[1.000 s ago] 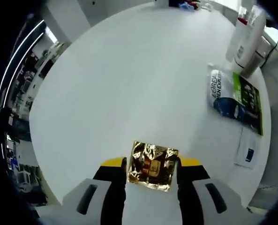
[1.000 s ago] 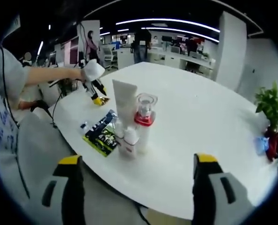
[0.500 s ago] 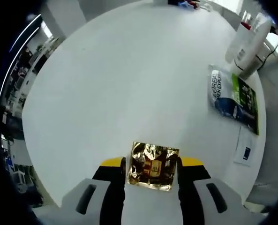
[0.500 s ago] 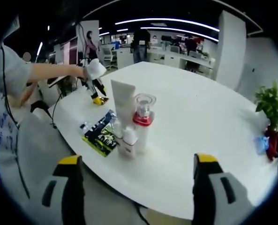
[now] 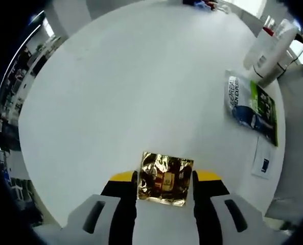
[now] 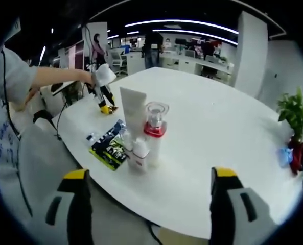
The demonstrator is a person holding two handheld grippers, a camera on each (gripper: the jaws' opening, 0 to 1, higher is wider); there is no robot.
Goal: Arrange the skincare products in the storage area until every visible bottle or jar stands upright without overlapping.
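Nothing among the products has shifted since a second ago; only my left view has drifted. Gold sachet (image 5: 165, 178) is clamped flat between my left gripper (image 5: 164, 184) jaws near the table (image 5: 131, 92) edge, well apart from the upright bottles (image 6: 141, 135) and the flat sachets (image 6: 109, 144) at the near table edge. My right gripper (image 6: 148, 191) hangs wide and empty off that edge, nearer the bottles.

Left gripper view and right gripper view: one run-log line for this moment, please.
left gripper: shut on gold sachet | right gripper: open, holds nothing | bottles: upright, clustered | green-blue pouch: lying flat

A potted plant (image 6: 296, 118) stands on the white table (image 6: 217, 132).
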